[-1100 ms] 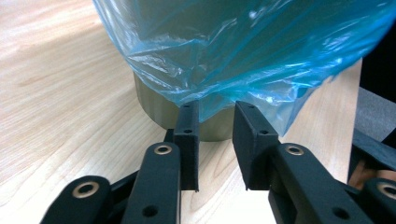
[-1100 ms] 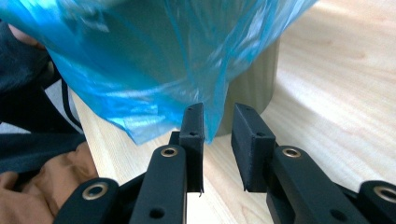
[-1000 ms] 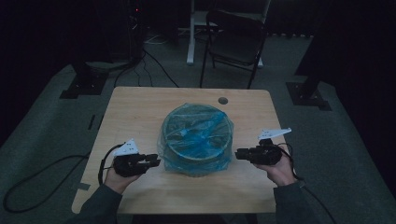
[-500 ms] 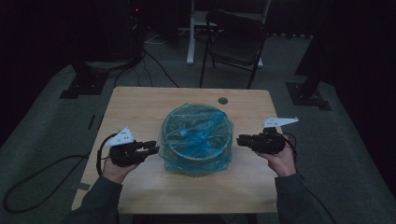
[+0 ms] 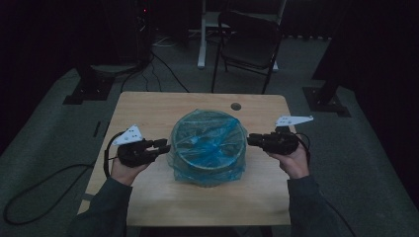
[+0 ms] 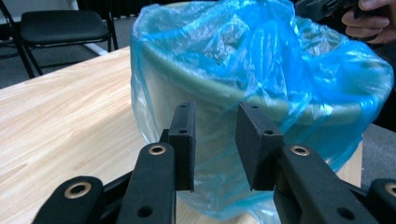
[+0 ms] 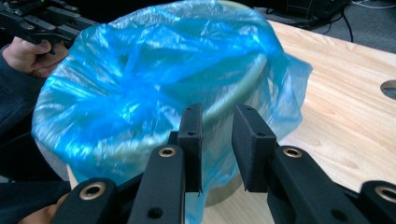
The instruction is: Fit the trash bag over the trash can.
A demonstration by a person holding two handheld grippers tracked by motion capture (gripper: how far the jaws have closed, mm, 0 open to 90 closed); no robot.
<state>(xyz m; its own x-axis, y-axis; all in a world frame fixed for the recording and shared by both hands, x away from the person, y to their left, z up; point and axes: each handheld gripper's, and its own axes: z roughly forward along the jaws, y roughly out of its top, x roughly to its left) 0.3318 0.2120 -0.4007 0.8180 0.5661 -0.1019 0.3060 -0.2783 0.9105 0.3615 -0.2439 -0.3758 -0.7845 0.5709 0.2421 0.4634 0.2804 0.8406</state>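
A round bin lined with a crinkled blue plastic bag (image 5: 207, 145) stands at the middle of the wooden table (image 5: 148, 108). The bag (image 6: 261, 60) is folded over the rim and hangs loose down the sides. My left gripper (image 5: 163, 144) is at the bin's left side, level with the rim, its tips close to the bag. Its jaws (image 6: 215, 116) stand open with nothing between the pads. My right gripper (image 5: 251, 139) faces the bin's right side, just short of the bag (image 7: 154, 79). It (image 7: 217, 116) is open too, with an empty gap.
A black folding chair (image 5: 247, 34) and a white table leg stand beyond the far edge. A small round hole (image 5: 235, 106) is in the tabletop behind the bin. Cables trail over the floor at the left. Bare wood lies in front of the bin.
Both hands have lifted their grippers from low beside the bin up to its rim, away from the near edge. The bin and bag have stayed put.
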